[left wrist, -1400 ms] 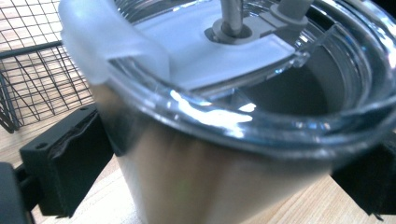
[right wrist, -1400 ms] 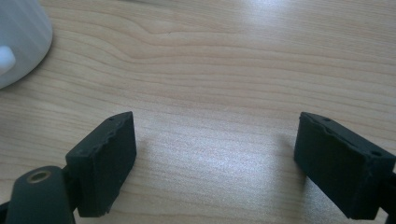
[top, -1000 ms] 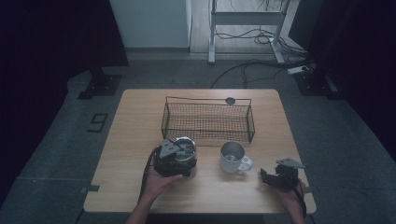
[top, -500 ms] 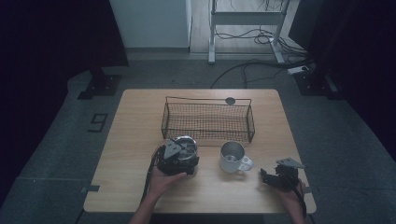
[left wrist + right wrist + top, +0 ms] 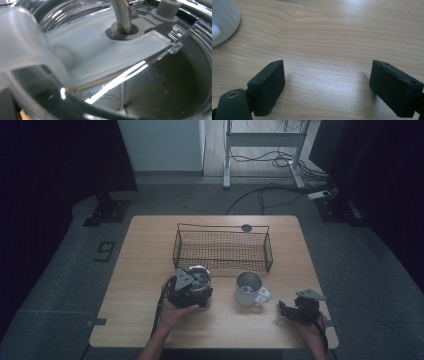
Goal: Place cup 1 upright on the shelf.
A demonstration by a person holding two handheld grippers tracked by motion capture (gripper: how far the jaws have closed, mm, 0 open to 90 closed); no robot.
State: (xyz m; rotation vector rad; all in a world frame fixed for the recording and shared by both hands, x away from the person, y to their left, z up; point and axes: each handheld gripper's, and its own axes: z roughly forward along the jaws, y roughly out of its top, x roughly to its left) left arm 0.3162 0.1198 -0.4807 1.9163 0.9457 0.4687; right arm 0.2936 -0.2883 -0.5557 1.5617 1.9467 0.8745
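Clear lidded jar (image 5: pixel 196 279) under left gripper (image 5: pixel 186 287) (jaws closing, grip perhaps unformed); right gripper (image 5: pixel 327 86) spread, empty.

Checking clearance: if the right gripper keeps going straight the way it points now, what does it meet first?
Probably the white mug. The right gripper, jaws open and empty, points left across the bare wooden table. In the right gripper view the mug sits off to the upper left, so it could just slip past.
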